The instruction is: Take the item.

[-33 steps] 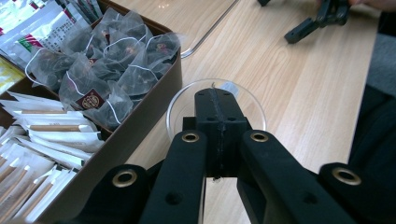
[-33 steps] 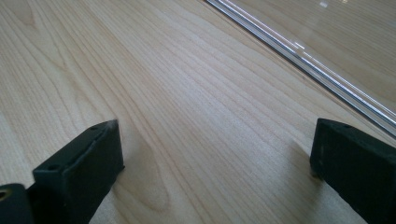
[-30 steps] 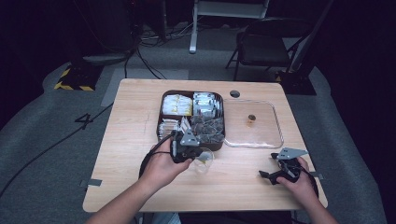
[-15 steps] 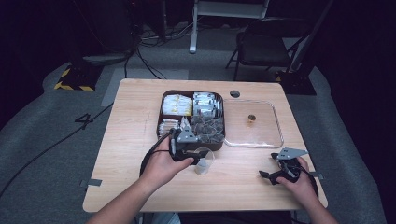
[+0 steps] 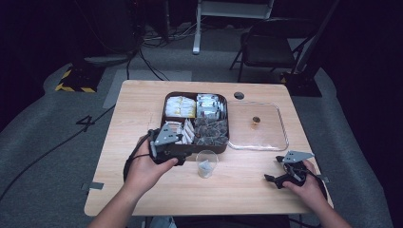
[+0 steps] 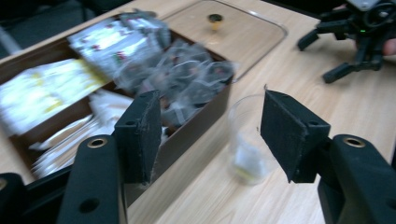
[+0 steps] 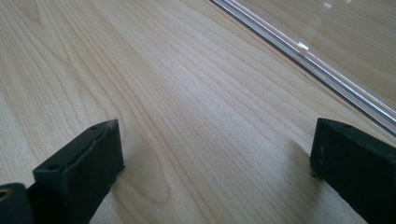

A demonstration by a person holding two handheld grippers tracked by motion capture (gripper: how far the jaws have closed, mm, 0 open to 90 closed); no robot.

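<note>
Clear plastic cup (image 5: 206,163) w/ tea bag inside, table (image 5: 142,118) front-centre, brown compartment box (image 5: 196,119) of tea bags at its 12 o'clock, left gripper (image 6: 210,135) jaws apart at cup's 9 o'clock, right gripper (image 5: 278,179) jaws spread at 3 o'clock, resting on wood, clear lid (image 5: 259,126) at 1 o'clock.

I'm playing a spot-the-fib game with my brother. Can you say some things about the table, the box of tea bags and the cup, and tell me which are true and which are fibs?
1. The clear cup has a tea bag in it. True.
2. The clear lid is on top of the brown box. False: it lies flat on the table, to the right of the box.
3. The left gripper is open and holds nothing. True.
4. The right gripper is squeezing the cup. False: it is open, down at the bare table, apart from the cup.
5. The brown box is empty. False: its compartments are full of packets and tea bags.
</note>
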